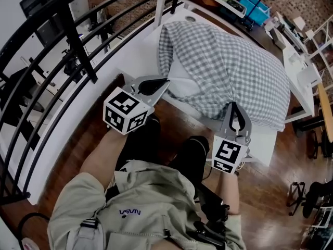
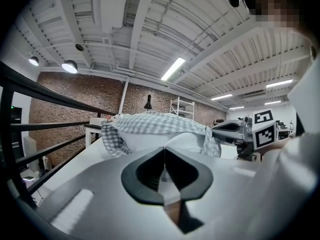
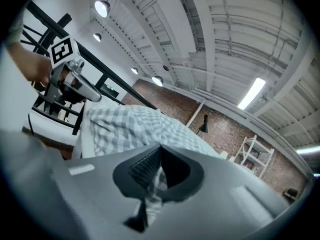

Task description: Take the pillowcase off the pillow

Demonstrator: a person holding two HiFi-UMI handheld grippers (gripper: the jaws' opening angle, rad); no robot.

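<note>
The pillow [image 1: 183,85] lies on the white tabletop [image 1: 138,56], most of it inside a grey checked pillowcase [image 1: 229,61]. The open mouth of the pillowcase faces us, and a white corner of the pillow shows through it.

Our left gripper [image 1: 167,81] sits at that bare white corner. Its jaws are pressed together with a strip of white cloth caught between them, which we take to be the pillow itself. Our right gripper [image 1: 232,103] is at the near edge of the pillowcase, and its jaws pinch a fold of the checked cloth, which bunches toward them.

We judge both things to be light and soft. The pillowcase is thin and limp, so it will gather and stretch rather than slide as one piece. It is also likely to drag on the pillow's cover.

The pillow is bulky and springy. A small pinch at one corner holds only a little of it and may slip once the pillowcase pulls tight.

The hem at the open mouth looks like the best place to hold the pillowcase, and a deep bite on the bare corner suits the pillow. Nothing here is fragile, so a firm pull in opposite directions should be safe.
</note>
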